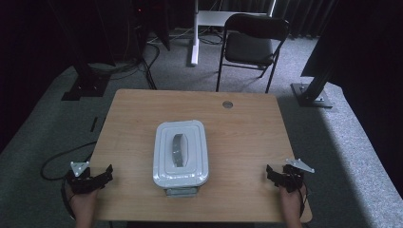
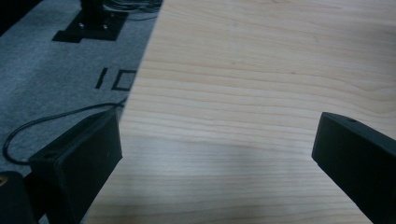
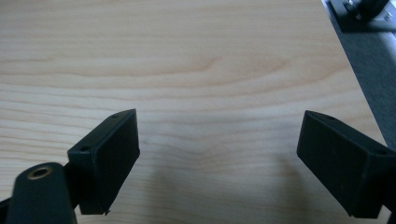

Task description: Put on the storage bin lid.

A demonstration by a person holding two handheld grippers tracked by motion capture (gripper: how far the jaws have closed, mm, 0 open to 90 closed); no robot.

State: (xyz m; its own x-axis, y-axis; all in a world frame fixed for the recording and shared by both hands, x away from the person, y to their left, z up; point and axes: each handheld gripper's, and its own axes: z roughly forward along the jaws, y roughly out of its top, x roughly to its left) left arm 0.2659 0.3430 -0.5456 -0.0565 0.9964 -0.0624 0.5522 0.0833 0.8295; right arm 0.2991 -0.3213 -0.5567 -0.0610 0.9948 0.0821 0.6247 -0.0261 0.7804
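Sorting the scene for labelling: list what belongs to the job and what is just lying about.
Job:
- white lidded container
- left gripper, open
- right gripper, open
- table

Lying about:
- folding chair
- white stand
- floor cable

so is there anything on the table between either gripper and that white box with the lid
Nothing visible. The white box sits mid-table, with bare wood on both sides of it. The left gripper and right gripper rest at the near corners, jaws open, with only bare table between each and the box.

Left tongs [image 1: 105, 175] and right tongs [image 1: 272, 173] both spread wide, hand-held, well apart.
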